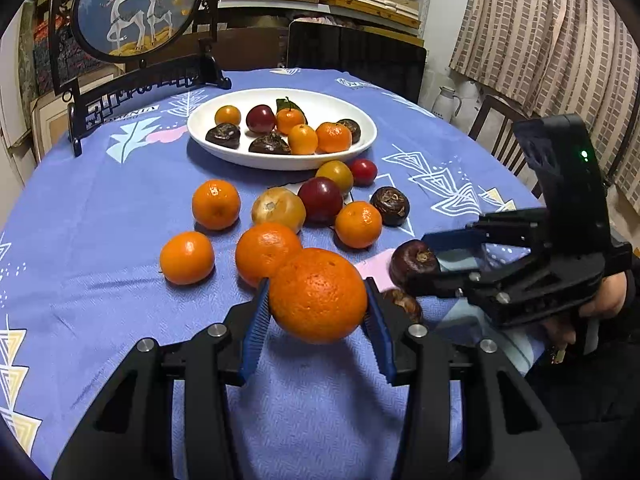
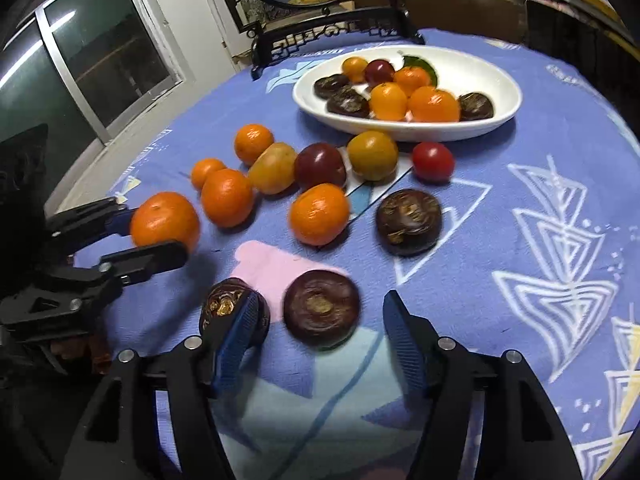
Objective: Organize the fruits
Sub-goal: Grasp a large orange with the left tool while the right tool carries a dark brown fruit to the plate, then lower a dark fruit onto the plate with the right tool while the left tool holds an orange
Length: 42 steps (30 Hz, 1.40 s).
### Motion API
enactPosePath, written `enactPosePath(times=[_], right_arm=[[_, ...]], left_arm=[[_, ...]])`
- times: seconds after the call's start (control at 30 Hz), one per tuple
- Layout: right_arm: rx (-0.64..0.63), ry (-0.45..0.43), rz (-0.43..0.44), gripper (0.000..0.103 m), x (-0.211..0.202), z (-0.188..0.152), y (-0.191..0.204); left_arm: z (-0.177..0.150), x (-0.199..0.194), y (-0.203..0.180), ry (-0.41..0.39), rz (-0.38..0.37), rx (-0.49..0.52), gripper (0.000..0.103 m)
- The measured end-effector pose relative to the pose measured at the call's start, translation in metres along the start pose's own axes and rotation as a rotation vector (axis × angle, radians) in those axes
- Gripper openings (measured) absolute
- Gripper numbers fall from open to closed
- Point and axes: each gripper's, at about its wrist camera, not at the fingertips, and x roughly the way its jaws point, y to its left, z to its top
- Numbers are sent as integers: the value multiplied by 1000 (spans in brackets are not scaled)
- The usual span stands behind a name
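My left gripper (image 1: 317, 296) is shut on a large orange (image 1: 318, 294), both blue pads pressed on its sides; in the right wrist view the same orange (image 2: 165, 220) shows at the left. My right gripper (image 2: 320, 300) stands open around a dark water chestnut (image 2: 321, 308) that lies on the cloth, with gaps on both sides. A second chestnut (image 2: 222, 306) lies just outside its left finger. Beyond them, loose mandarins (image 1: 216, 204), plums (image 1: 320, 200) and a chestnut (image 1: 390, 206) are scattered. The white plate (image 1: 224, 152) at the back holds several fruits.
A blue patterned cloth (image 1: 120, 220) covers the round table. A round painted screen on a black stand (image 1: 136, 8) rises at the back left, close to the plate. Chair backs (image 1: 356, 56) and a white jug (image 1: 446, 102) stand beyond the far edge.
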Motion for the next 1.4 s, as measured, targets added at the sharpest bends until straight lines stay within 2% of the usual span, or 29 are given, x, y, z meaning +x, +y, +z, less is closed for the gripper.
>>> enactPosePath(times=[0.03,0.07,0.1,0.13,0.27,0.4,0.5,0.67,0.8,0.97,1.03,1.07,1.13,1.23,1.4], right_arm=[[1,2,18,58,0,0,2],[5,3,32,43,1,0,3],[15,6,60,38,0,1,3],[16,3,51,37,-2,1,3],[63,-30,6,37,-10,2,-9],[117,-98,11,37,-37,12,-29],[134,-151,-31,37,-59,31,-46],[174,-210,-29,38,-75,73,-74],[223,-234,-14,38,-63,113,-100],[254,-233,-19,40,-18,157,-118],[246,-257,-32,44,-7,168,-122],[241,-254,-40,49,-4,171,-123],[219,-253,-23,49,-3,167,-120],[158,-255,-56,49,-10,154,-105],[123,-237,-41,54,-23,122,-87]], left_arm=[[0,1,1,-1,-1,-2,44],[1,0,1,-5,-2,-6,44],[1,-1,1,-10,-3,-8,44],[2,-2,1,-12,-2,-9,44],[6,-6,2,-25,-3,-12,44],[17,-11,5,-42,-4,-23,44],[35,-11,6,-54,-14,-21,44],[78,6,12,-58,-1,-12,44],[124,41,23,-38,18,-15,44],[165,91,41,4,59,-32,44],[175,110,49,34,39,-44,52],[177,116,51,41,32,-54,55],[175,114,53,29,26,-61,60],[164,96,47,-2,26,-40,64],[123,57,25,-16,7,27,65]])
